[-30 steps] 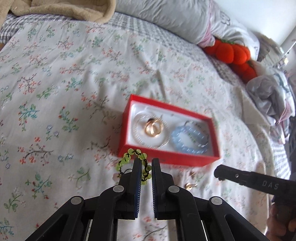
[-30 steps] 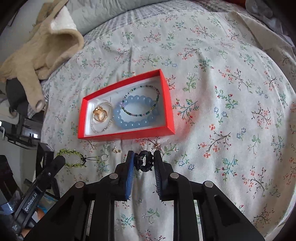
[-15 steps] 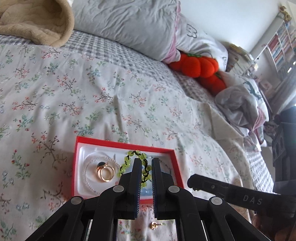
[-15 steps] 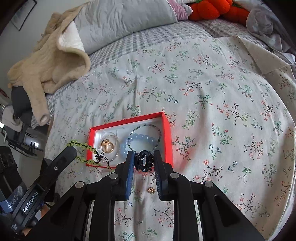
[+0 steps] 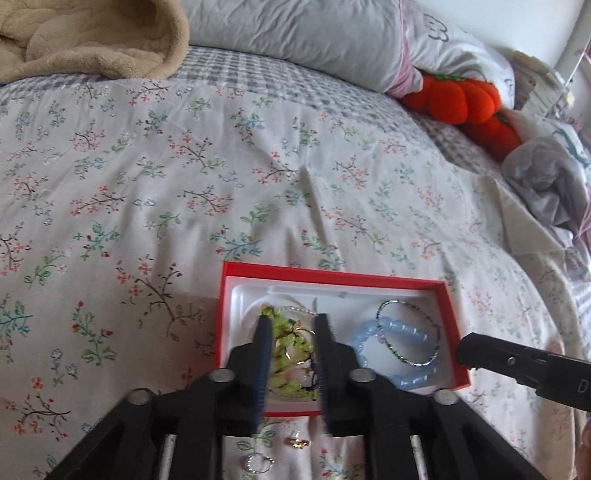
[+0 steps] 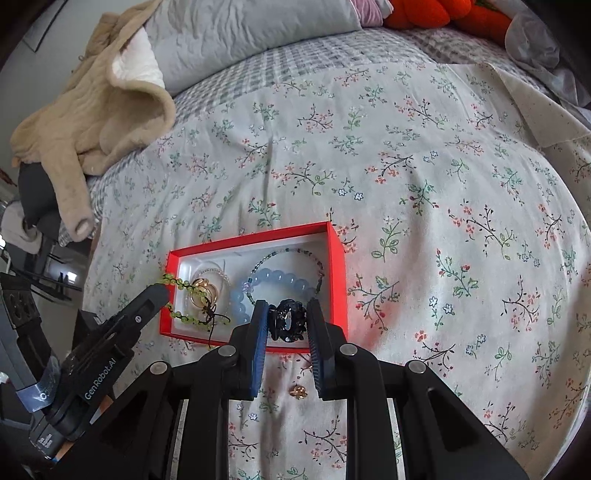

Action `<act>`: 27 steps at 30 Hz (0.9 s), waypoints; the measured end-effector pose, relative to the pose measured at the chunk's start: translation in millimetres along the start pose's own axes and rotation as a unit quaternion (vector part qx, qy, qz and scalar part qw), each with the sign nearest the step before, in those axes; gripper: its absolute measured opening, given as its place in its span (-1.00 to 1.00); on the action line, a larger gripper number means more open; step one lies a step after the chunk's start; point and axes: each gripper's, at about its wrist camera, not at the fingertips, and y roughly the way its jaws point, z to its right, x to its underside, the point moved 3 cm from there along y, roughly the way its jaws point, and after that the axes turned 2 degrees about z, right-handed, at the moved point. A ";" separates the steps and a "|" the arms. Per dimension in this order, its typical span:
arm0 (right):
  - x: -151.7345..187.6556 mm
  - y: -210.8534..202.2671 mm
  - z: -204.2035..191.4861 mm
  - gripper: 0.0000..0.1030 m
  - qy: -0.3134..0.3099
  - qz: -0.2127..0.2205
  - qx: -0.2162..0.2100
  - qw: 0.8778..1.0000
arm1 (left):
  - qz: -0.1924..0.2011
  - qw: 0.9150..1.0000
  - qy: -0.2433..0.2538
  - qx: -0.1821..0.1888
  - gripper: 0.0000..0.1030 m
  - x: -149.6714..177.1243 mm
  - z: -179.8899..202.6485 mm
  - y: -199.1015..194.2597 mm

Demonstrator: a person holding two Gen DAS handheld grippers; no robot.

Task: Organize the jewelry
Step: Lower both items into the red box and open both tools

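A big bed with a flowery sheet [image 5: 184, 177] fills the room. A gray pillow [image 5: 295, 37] lies at the top. A tan fuzzy blanket [image 5: 85, 37] sits beside it. 2 orange pumpkin toys [image 5: 465, 99] rest near the white wall [image 5: 517, 22].

The bedsheet [image 5: 221, 177] is matt woven cloth with a printed floral pattern, lightly creased. The red box [image 6: 338, 266] looks like smooth card with a glossy white plastic lining. The blue bracelet [image 6: 275, 278] has translucent, glassy beads; the green bracelet [image 5: 290, 349] — glossy beads on dark cord. The gold rings [image 6: 203, 288] shine like polished metal. The black hair clip [image 6: 287, 320] glints — faceted plastic. The beige blanket [image 5: 92, 37] is fleecy.
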 end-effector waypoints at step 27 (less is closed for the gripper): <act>30.2 -8.3 2.8 0.19 0.001 -0.045 0.022 0.999 | -0.080 0.988 0.028 -0.131 0.70 58.6 -31.5 -9.5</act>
